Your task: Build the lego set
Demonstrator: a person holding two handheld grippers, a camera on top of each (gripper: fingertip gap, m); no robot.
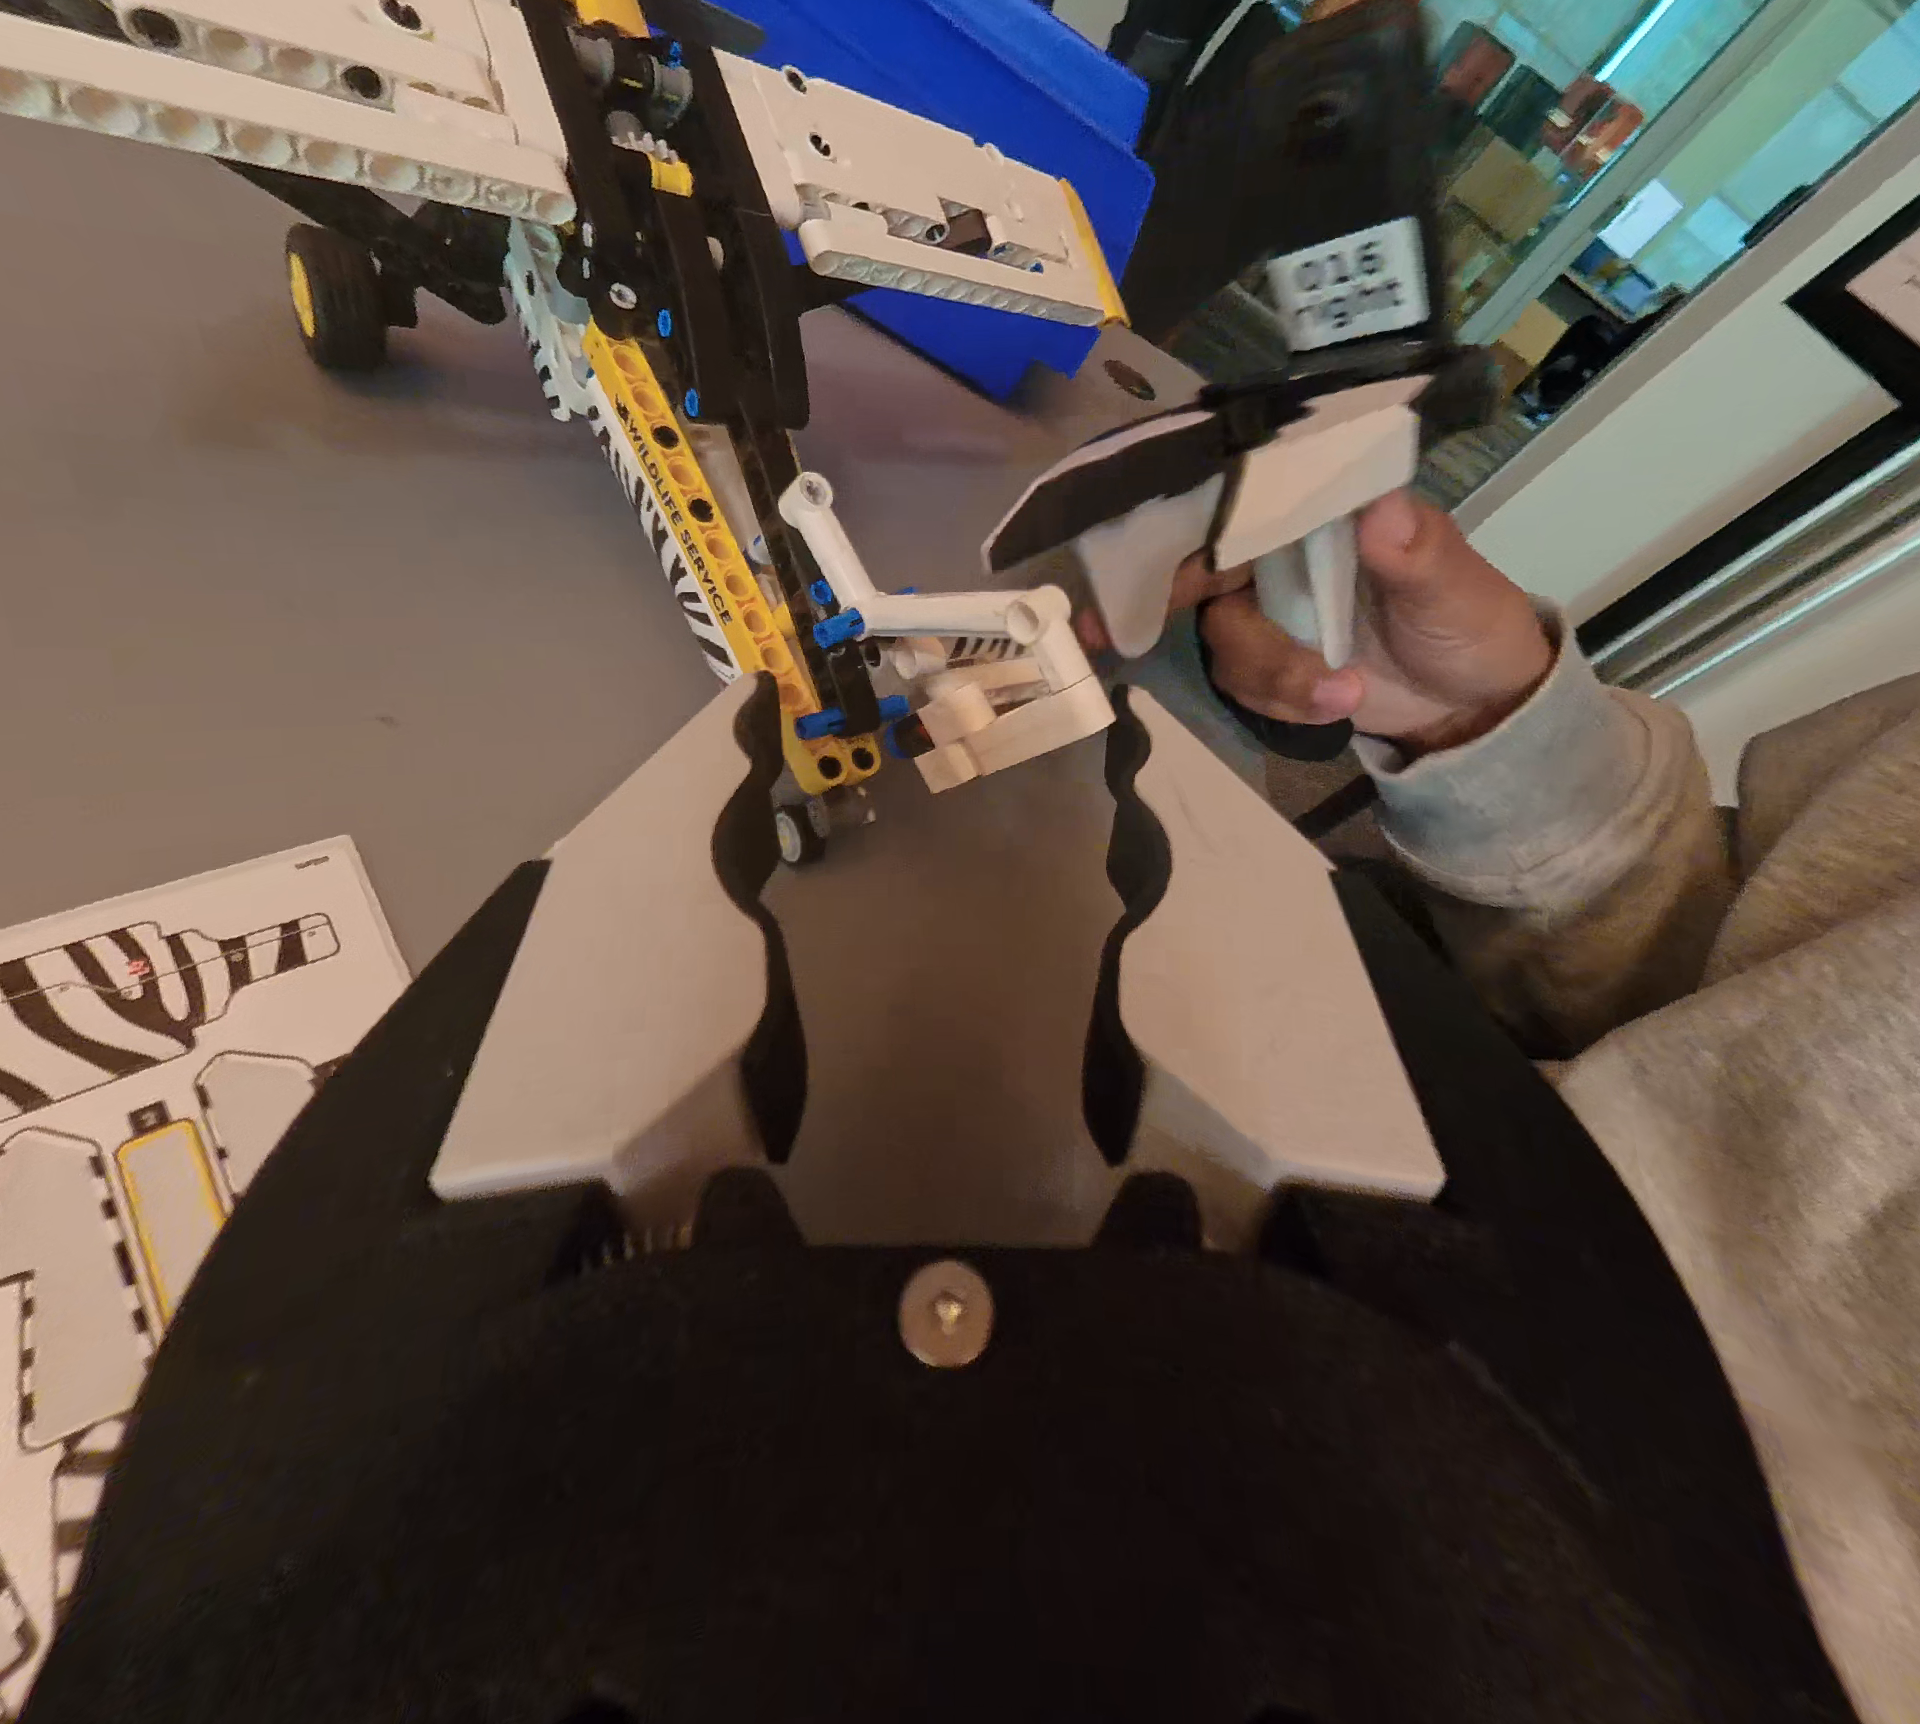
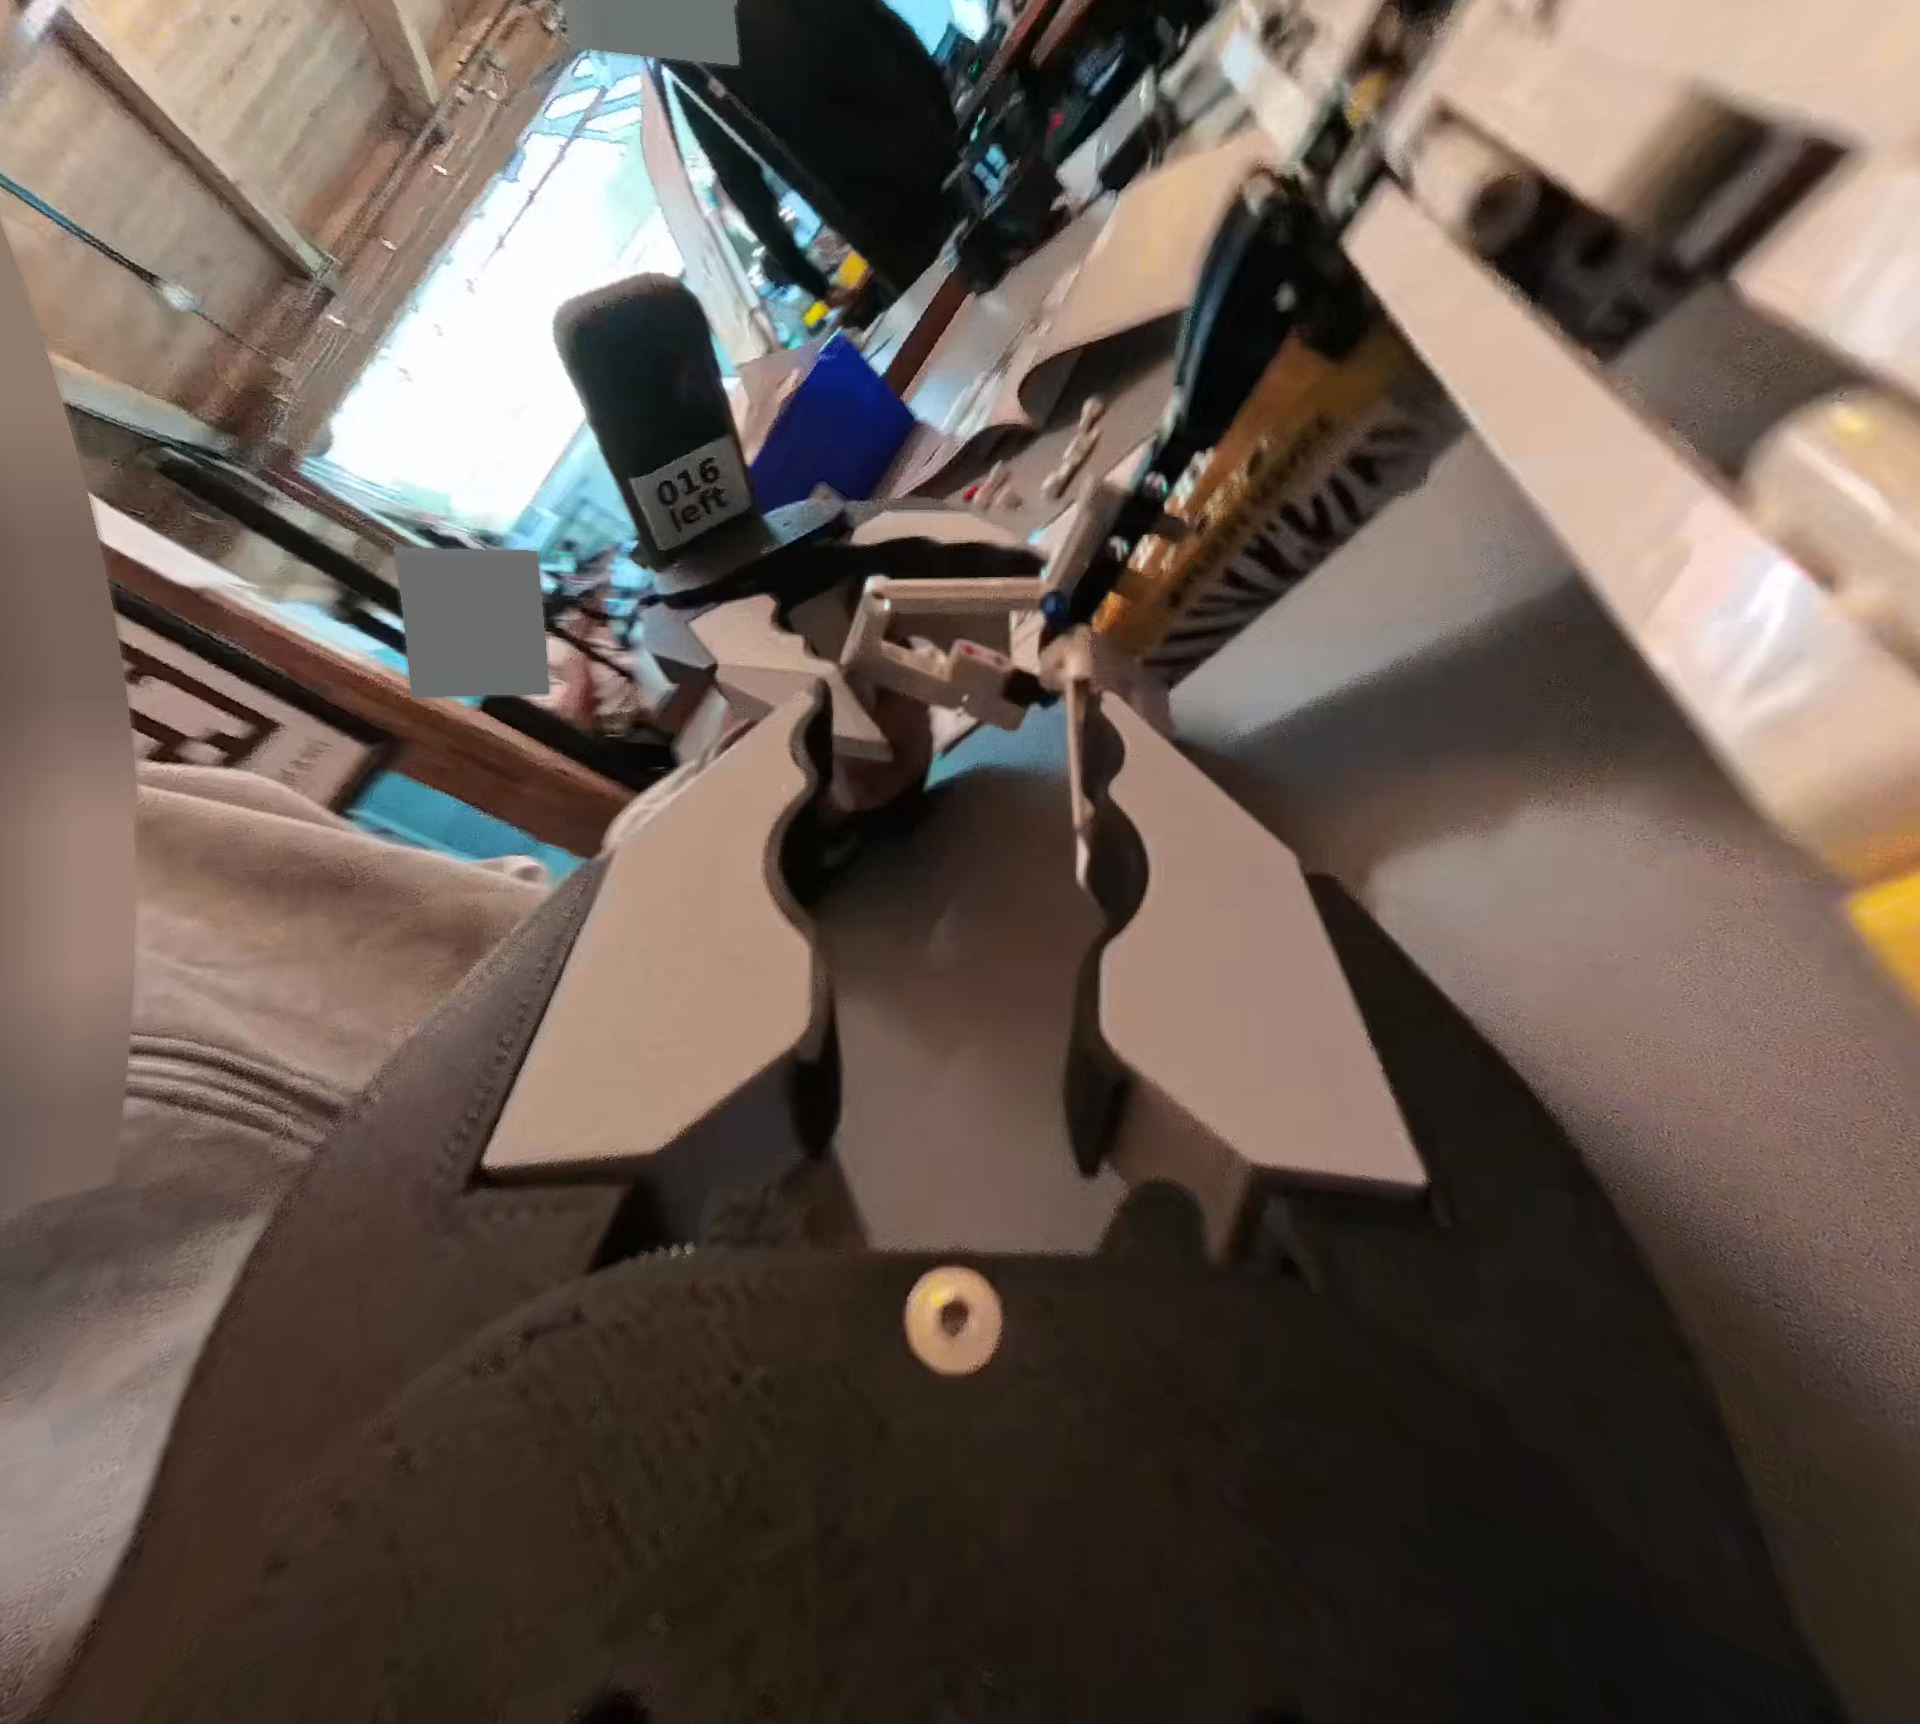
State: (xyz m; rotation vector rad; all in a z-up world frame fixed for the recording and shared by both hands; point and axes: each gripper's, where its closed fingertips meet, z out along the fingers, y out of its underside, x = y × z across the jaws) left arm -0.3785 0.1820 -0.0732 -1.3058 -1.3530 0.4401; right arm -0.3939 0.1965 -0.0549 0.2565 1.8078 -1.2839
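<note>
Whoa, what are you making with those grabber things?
A person is building a toy plane from building bricks on a grey table. The left gripper is open right at the plane's white tail pieces. The right gripper, held in a hand, is open and reaching toward that tail too. A sticker sheet lies nearby.

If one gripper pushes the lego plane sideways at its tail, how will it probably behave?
The lego plane would likely roll or pivot instead of staying put: it stands on small wheels on the smooth grey table. Its long white wings may let it swing or tip. The thin white tail pieces look like pin-joined parts, so they might flex or pop off.
</note>
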